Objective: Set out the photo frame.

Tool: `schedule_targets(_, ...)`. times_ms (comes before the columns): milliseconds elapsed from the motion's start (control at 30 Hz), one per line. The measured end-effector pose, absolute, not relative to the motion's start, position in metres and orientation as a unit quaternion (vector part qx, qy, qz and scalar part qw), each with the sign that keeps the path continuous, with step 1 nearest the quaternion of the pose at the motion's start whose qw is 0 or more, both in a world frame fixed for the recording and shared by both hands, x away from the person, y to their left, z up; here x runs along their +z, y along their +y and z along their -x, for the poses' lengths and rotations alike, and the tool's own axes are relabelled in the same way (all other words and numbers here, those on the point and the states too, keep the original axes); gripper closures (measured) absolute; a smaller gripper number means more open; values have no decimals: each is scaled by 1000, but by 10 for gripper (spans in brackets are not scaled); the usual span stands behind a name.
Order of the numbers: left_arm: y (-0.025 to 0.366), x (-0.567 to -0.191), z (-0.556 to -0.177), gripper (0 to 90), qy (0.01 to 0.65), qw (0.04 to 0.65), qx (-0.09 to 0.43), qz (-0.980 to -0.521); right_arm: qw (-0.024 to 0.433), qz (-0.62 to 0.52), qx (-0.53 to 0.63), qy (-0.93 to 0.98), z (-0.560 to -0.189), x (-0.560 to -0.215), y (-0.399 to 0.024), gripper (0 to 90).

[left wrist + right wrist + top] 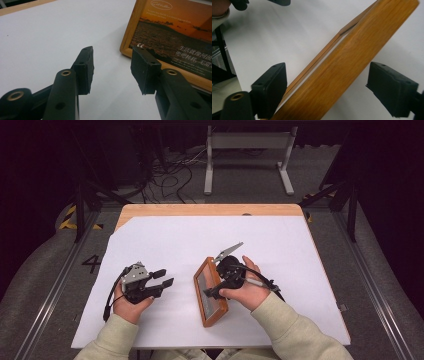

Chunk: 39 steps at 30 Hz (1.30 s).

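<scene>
Wooden picture frame (210, 292) stands on edge on the white sheet (280, 245) covering the tabletop (200, 210), right of centre near the person's edge, tilted, glass side facing left. The left claw view shows its front: sunset sea print with white text (175, 42).

Right claw (214, 291) sits over the frame's top edge. In the right claw view, the thick wooden edge (347, 62) runs diagonally between the two black jaws; the jaws are apart, with a clear gap on the right-hand jaw's side, so they are not clamped. The other jaw is just beside the frame's face; contact cannot be told.

Left claw (164, 277) lies low over the sheet, left of the frame, jaws apart with nothing between, pointing toward the frame's lower corner (125, 50). It is near but not touching.

Cream sleeves (295, 335) enter from the bottom.
</scene>
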<state>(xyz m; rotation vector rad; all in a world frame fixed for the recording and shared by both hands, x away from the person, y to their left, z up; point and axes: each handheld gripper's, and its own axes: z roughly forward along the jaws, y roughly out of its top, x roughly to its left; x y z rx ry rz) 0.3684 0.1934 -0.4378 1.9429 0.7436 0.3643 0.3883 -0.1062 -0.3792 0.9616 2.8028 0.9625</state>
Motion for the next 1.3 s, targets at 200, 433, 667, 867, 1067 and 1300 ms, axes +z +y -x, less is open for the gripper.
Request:
schedule_targets(200, 193, -438, -369, 534, 304, 494, 152, -800, 4, -312, 299, 902, -388, -380, -104, 298)
schedule_targets(433, 193, -438, -368, 531, 306, 496, 151, -799, -52, -341, 306, 887, -391, -382, -106, 426)
schedule_targets(667, 193, -438, -368, 532, 306, 496, 152, -798, -45, -361, 304, 880, -389, -381, -105, 468)
schedule_targets(867, 193, -437, -368, 532, 306, 496, 152, -798, -42, -372, 297, 879, -389, -376, -105, 622)
schedule_targets(1067, 194, -437, -368, 533, 304, 497, 152, -799, -55, -363, 281, 887, -392, -373, -104, 671)
schedule_targets(1300, 195, -437, -368, 537, 305, 499, 151, -797, -75, -347, 279, 892, -395, -370, -106, 709)
